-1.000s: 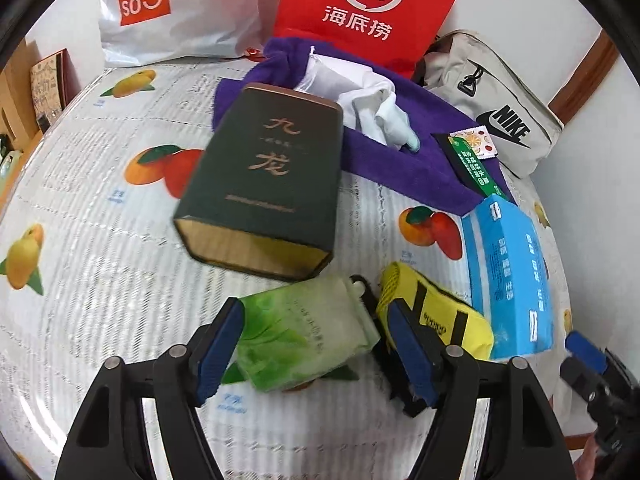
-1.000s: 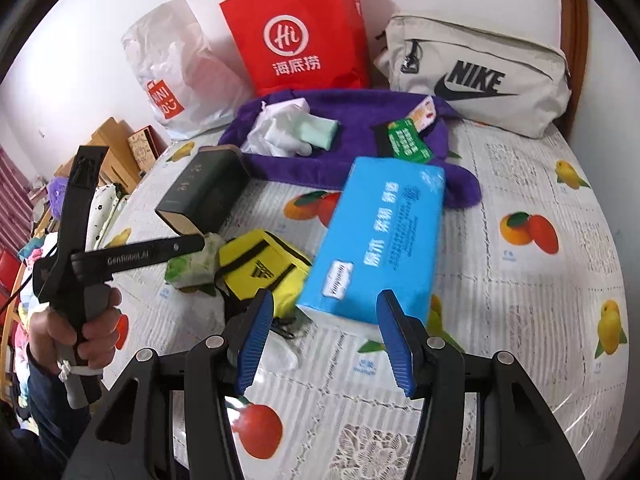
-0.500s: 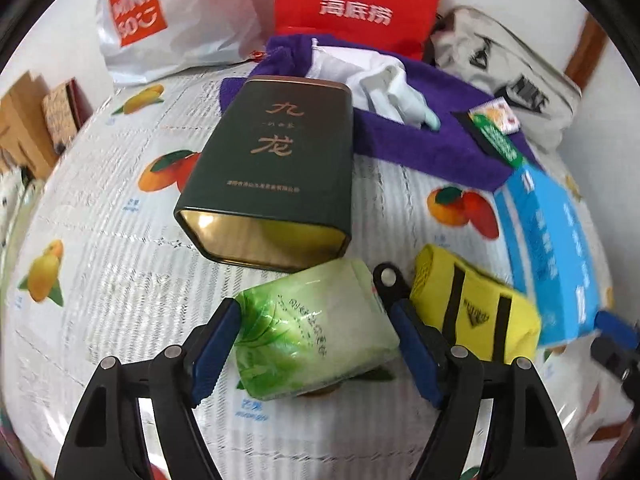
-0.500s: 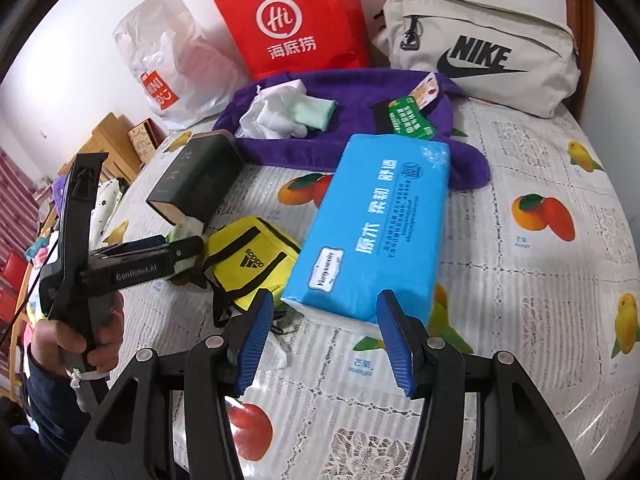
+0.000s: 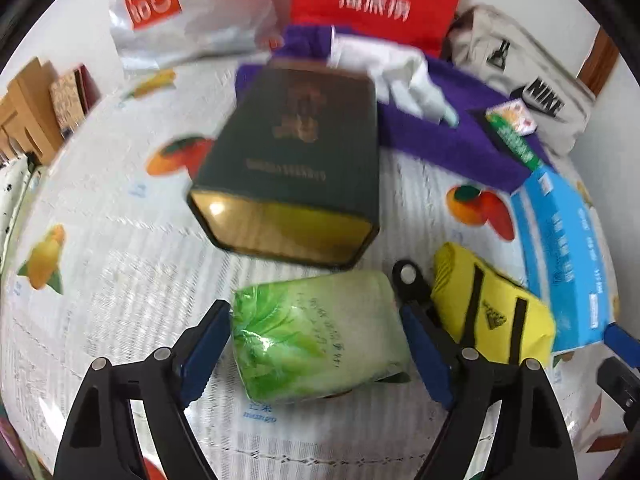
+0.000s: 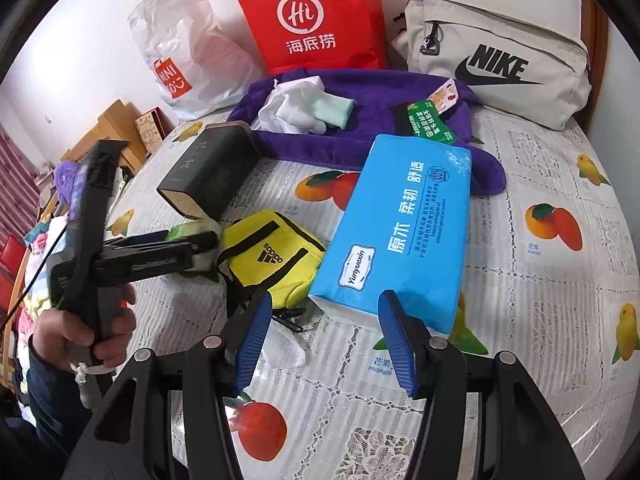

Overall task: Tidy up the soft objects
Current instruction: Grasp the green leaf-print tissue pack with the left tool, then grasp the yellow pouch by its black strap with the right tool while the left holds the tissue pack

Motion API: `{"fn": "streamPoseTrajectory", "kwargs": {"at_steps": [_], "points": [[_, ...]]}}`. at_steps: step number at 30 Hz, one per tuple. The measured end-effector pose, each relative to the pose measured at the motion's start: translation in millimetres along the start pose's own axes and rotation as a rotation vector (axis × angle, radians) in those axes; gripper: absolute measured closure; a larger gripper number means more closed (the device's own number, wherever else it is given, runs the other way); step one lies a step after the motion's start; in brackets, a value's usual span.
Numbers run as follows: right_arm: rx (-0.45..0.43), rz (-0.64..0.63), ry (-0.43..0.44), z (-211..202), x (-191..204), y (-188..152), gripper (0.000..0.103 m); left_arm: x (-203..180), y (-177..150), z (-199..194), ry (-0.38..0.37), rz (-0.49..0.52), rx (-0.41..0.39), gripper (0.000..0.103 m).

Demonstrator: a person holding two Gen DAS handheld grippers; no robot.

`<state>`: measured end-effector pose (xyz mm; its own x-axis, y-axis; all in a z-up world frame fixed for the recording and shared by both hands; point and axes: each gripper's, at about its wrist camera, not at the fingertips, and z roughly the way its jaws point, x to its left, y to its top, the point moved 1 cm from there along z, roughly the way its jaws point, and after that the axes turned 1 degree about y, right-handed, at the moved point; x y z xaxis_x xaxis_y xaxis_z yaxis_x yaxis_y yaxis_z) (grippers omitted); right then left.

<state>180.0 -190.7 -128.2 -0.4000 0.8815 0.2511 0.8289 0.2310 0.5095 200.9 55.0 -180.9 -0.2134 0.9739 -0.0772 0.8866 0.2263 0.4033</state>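
Closing in since a second ago, the left gripper (image 5: 316,344) has just widened its jaws around the green tissue pack (image 5: 316,336), ready to clamp it.

blocked: dark tin (image 5: 292,184) ahead, yellow pouch (image 5: 492,312) right | free: tablecloth (image 5: 120,280) left

Left wrist view: looks steeply down along own fingers at table (image 5: 100,280), very close to green packet (image 5: 316,336); dark tin (image 5: 296,168) just beyond, bags at far wall. Blurred.
Right wrist view: sits further right, tilted down, close to blue tissue pack (image 6: 400,232); left gripper (image 6: 200,246) and hand (image 6: 80,332) show at left edge.
Shared: tin, yellow pouch (image 6: 276,256), tissue pack, purple cloth (image 6: 360,128), red bag (image 6: 312,16).
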Motion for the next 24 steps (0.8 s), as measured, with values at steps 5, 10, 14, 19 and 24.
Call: {"fn": "streamPoseTrajectory", "kwargs": {"at_steps": [5, 10, 14, 19, 24], "points": [[0.002, -0.007, -0.013, -3.0, 4.9, 0.3, 0.048, -2.0, 0.0, -0.2, -0.007, 0.024, -0.019, 0.017], [-0.001, -0.043, -0.012, -2.7, 18.4, 0.4, 0.048, 10.3, -2.2, -7.6, -0.025, 0.015, -0.019, 0.030], [0.007, -0.064, 0.007, 1.3, 30.2, -3.3, 0.048, 18.7, -6.3, -19.0, -0.053, 0.019, -0.047, 0.033], [0.013, -0.098, 0.026, 9.2, 50.3, -9.0, 0.048, 29.1, -11.9, -23.2, -0.066, 0.024, -0.055, 0.034], [0.013, -0.201, 0.037, 22.4, 76.6, -12.2, 0.048, 38.5, -15.3, -27.8, -0.102, 0.028, -0.059, 0.034]]}}
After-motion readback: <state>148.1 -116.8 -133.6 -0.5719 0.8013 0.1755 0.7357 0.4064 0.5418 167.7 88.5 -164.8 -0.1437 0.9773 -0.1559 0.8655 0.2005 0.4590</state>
